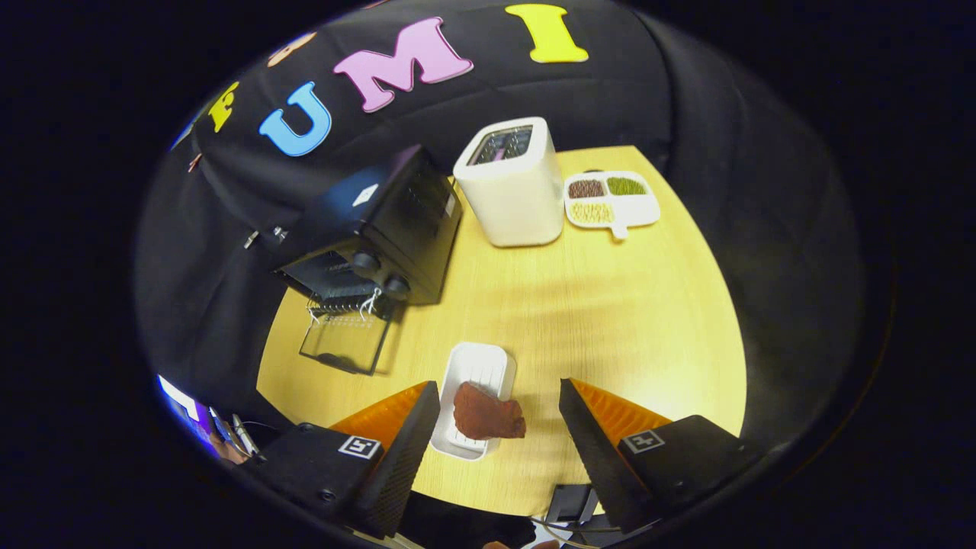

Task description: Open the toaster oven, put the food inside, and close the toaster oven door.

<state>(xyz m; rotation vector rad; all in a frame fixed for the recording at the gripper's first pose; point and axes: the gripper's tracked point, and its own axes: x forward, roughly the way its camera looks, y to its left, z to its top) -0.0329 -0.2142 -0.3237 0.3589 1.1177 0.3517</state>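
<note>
The toaster oven (374, 232) stands ahead and left of my gripper (499, 427), door (345, 341) already folded down onto the table (610, 320). Jaws wide, holding nothing. The food (488, 415), a reddish-brown piece, lies between the fingers, overhanging the near end of a white tray (476, 374) whose long axis runs straight ahead. I judge grasping it comes next.

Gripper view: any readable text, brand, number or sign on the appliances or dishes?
No legible text.
Toaster oven: white label on top, too small to read.
White toaster, divided dish: no markings visible.
Gripper: square patterned markers, no words; fingers open, either side of the meat on its tray.
</note>
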